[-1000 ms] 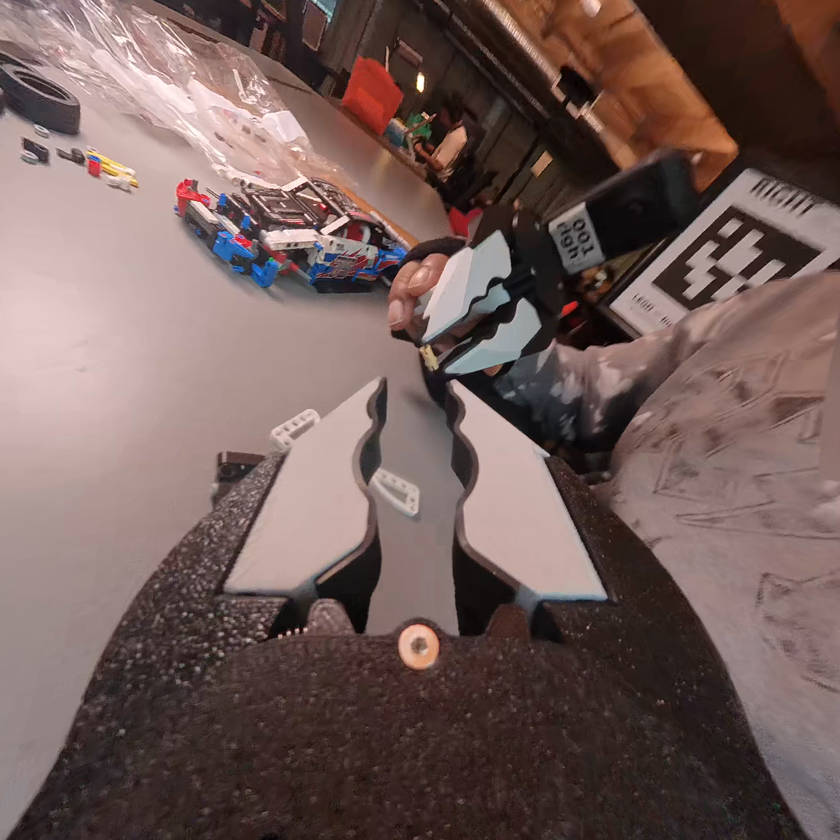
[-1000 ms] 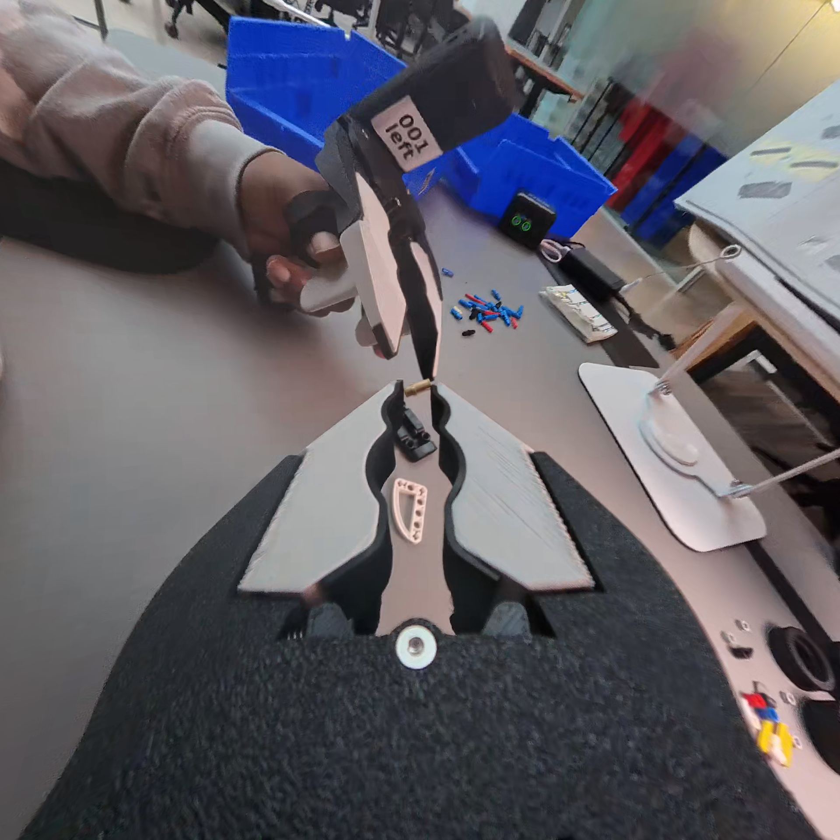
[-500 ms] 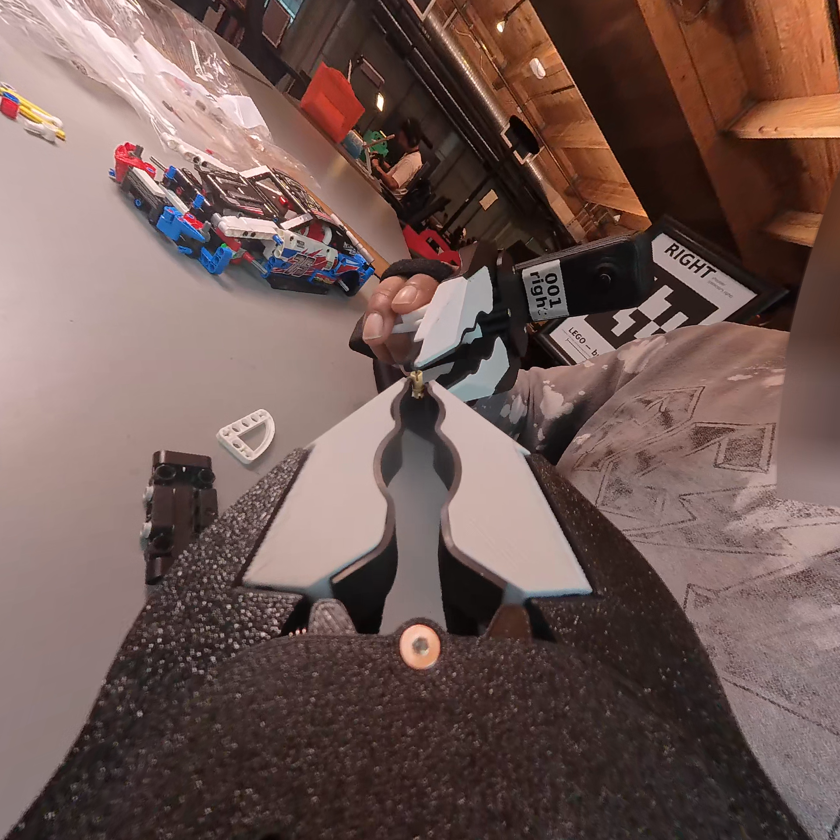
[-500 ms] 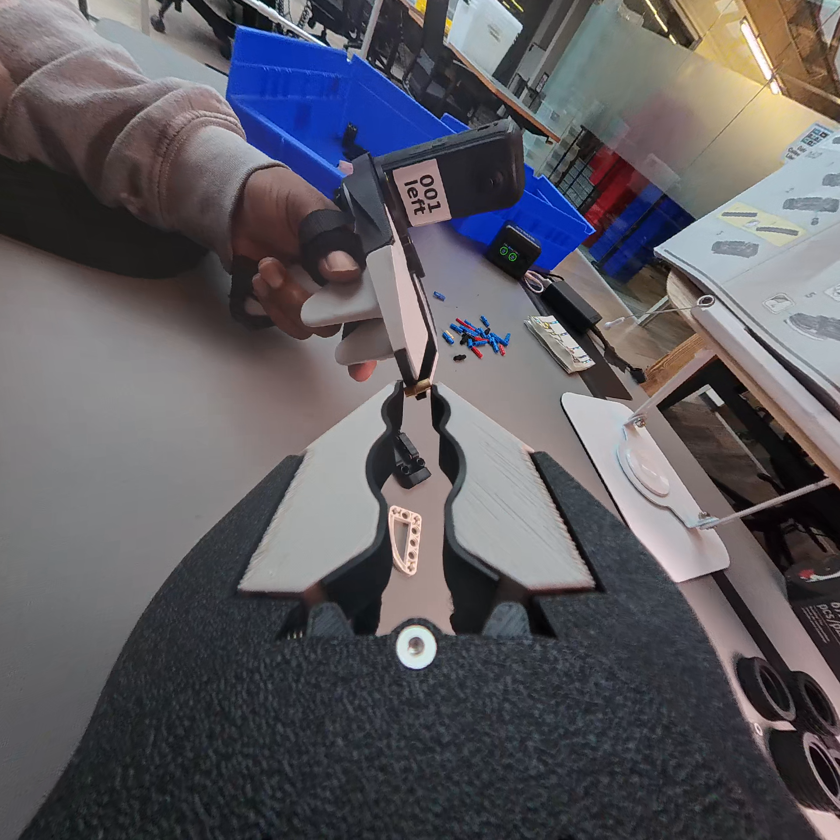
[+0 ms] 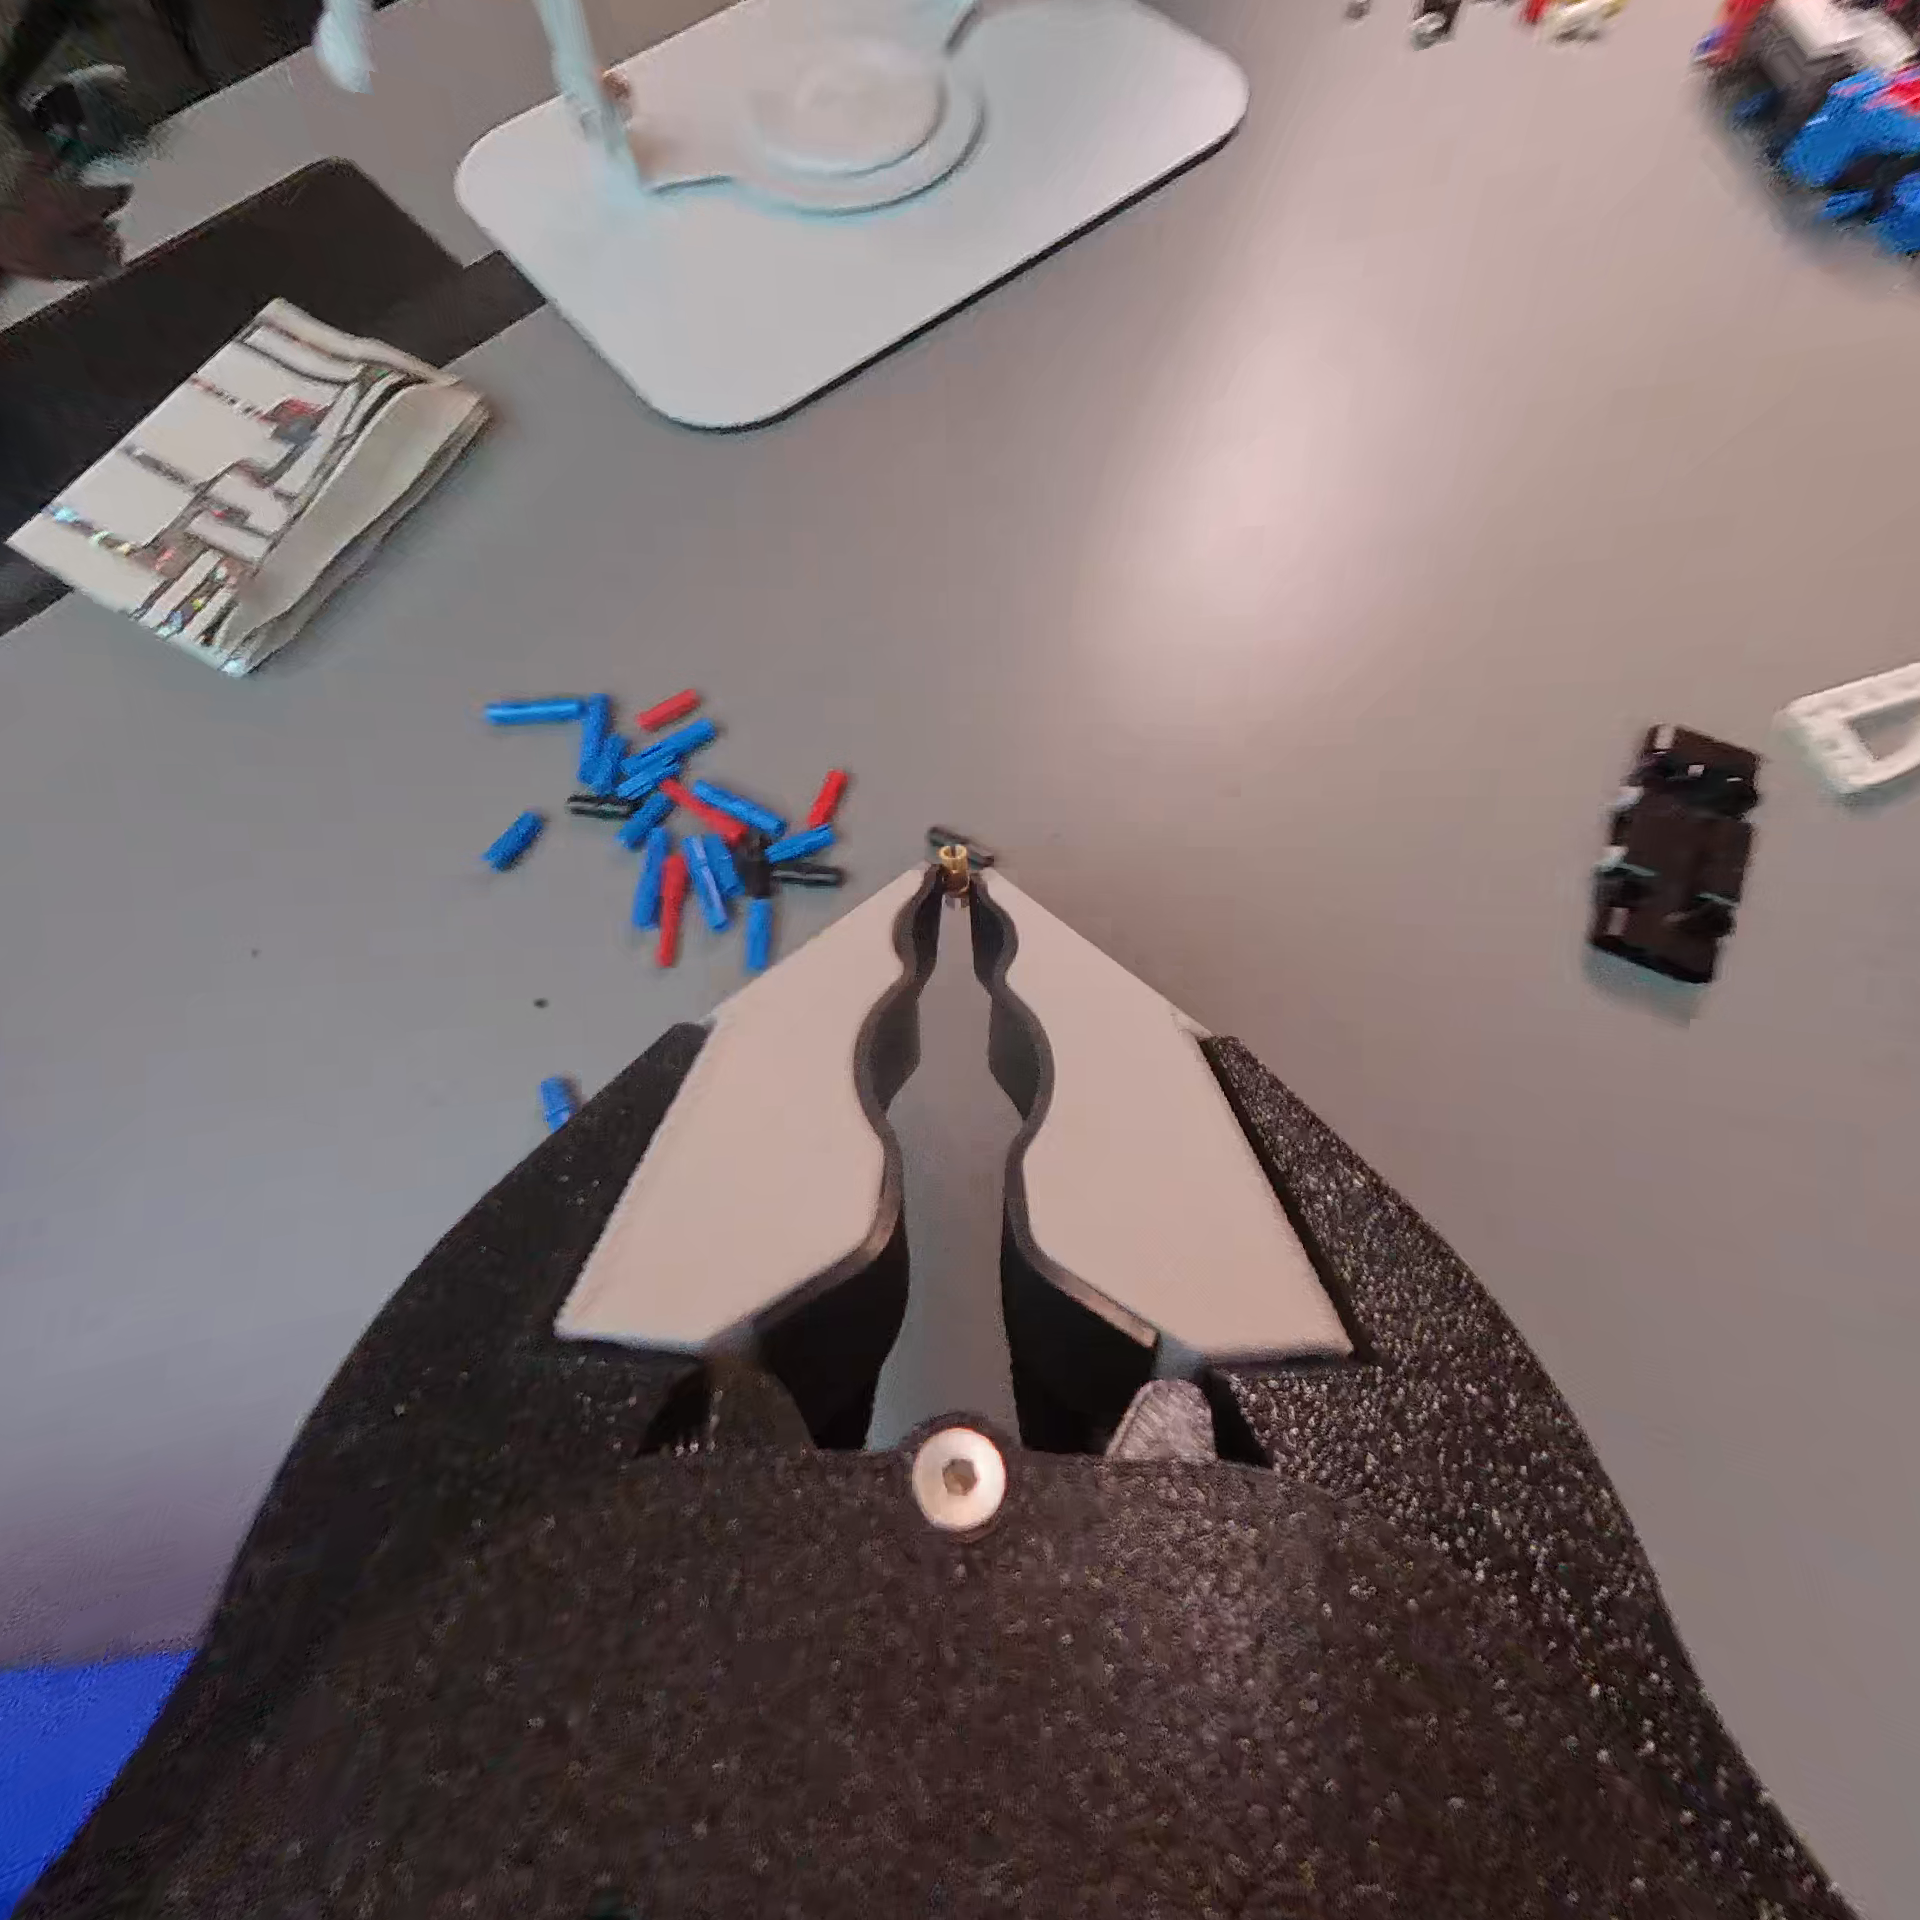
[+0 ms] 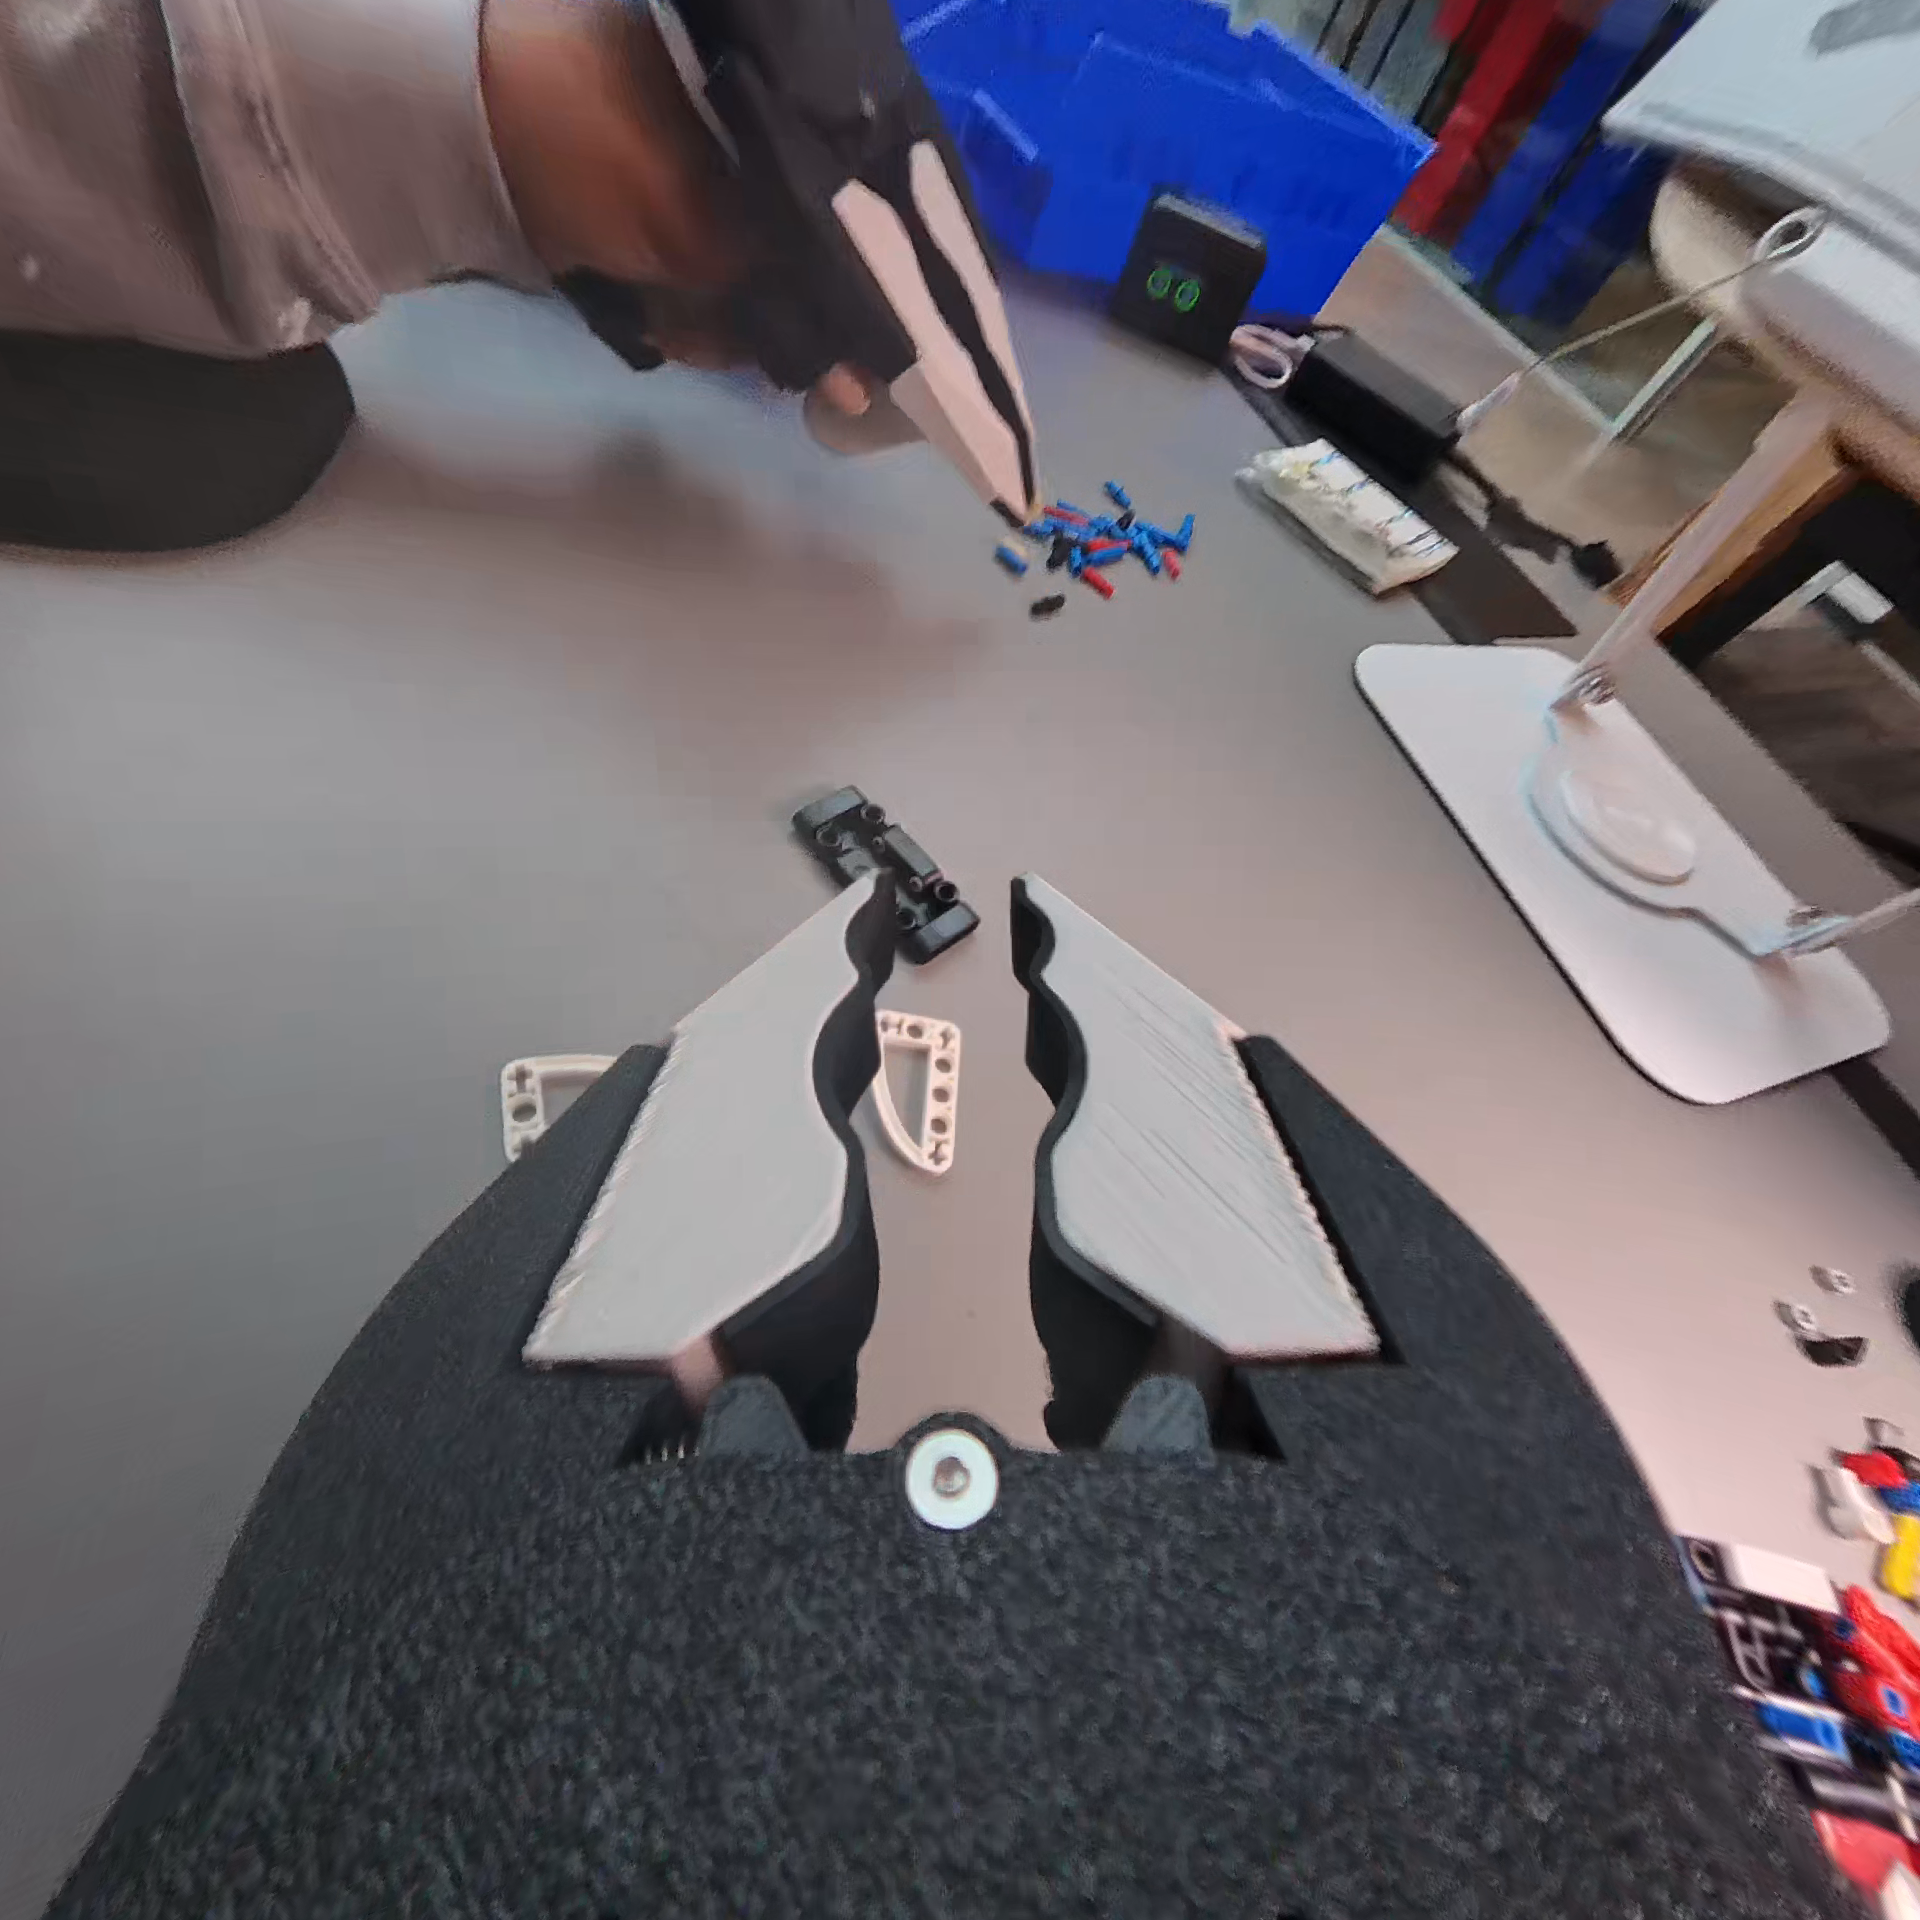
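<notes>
The tiny brass-coloured pin [image 5: 952,864] is now pinched at the very tips of my left gripper [image 5: 951,885], whose fingers are closed tight on it. A second ago my right gripper held it. Half a second ago the two tips met in the air with the pin between them. Since then I have swung the left gripper down, so the pin sits just beside the loose heap of blue, red and black plastic pegs [image 5: 686,821], on the side nearest the flat black studded block [image 5: 1673,857]. A stray black peg lies right under the tip, and I cannot tell whether the pin touches it.

My right gripper [image 6: 951,894] has let go. Its fingers stand apart and empty, well back from the heap, above that black block, with a white triangular holed frame [image 6: 920,1091] showing between them on the grey table [image 6: 416,779].

Beyond the heap lie a folded printed paper packet [image 5: 260,488] and the pale rounded base plate of a stand [image 5: 1039,208].
</notes>
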The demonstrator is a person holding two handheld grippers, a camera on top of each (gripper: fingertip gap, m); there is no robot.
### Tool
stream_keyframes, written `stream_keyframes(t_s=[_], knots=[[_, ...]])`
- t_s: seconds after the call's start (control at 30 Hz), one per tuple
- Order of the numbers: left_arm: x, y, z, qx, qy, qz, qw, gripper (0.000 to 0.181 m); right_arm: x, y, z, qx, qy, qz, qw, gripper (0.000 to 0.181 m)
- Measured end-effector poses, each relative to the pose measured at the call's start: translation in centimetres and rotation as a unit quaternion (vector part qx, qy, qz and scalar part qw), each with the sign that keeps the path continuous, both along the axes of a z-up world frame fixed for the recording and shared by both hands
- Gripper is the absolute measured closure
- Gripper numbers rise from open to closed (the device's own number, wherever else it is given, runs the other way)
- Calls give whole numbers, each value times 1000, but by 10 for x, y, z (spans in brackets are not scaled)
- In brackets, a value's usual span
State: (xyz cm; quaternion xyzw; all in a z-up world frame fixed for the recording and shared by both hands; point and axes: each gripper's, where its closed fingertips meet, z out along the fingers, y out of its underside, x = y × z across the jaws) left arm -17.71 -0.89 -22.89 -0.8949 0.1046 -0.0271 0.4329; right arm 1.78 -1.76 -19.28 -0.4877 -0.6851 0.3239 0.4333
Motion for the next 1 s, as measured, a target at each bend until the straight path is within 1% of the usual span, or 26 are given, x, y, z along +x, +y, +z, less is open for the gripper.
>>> stream_keyframes(t_s=[0.1,0.2,0.23,0.3,0.37,0.4,0.43,0.47,0.5,0.57,0.6,0.67,0.7,0.77,0.8,0.87,0.93,0.97,1.0], knots=[[-28,3,-10,-16,30,40,999,178,-6,0,-25,-30,-70,31,997,160],[-39,6,-12,-16,48,57,997,177,-17,3,-38,-46,-122,57,990,155],[-40,7,-11,-13,46,60,997,172,-21,3,-41,-49,-140,67,987,151],[-39,7,-9,-3,39,65,997,161,-26,-1,-49,-54,-184,98,977,144],[-36,7,-4,11,26,63,998,153,-31,-3,-60,-45,-220,113,968,138],[-32,7,0,21,13,56,998,151,-33,-4,-64,-42,-235,120,964,138],[-23,7,5,34,-10,42,998,151,-35,-7,-64,-50,-238,128,962,143],[-13,6,11,46,-37,25,998,150,-39,-7,-62,-52,-233,127,963,156],[1,5,17,57,-70,2,996,151,-39,-8,-62,-47,-232,129,963,157],[33,0,26,62,-146,-57,986,151,-38,-8,-58,-18,-214,130,968,158],[51,-5,31,58,-189,-90,976,150,-39,-8,-53,-4,-192,124,974,158],[86,-16,39,36,-283,-156,946,142,-42,-3,-34,46,-122,93,987,159],[101,-21,44,27,-326,-182,927,140,-44,0,-18,81,-72,74,991,158],[124,-26,56,28,-388,-217,895,139,-39,-2,10,133,6,48,990,158],[134,-27,63,33,-410,-231,882,139,-37,-1,22,169,38,30,984,158],[150,-31,76,42,-442,-257,858,148,-31,-3,37,251,75,3,965,158],[161,-34,81,45,-442,-273,853,156,-28,-10,45,302,95,-5,949,158],[166,-37,85,53,-439,-284,851,165,-28,-15,50,319,110,-6,941,158],[169,-38,88,61,-433,-289,851,168,-27,-20,53,334,118,-3,935,158]])
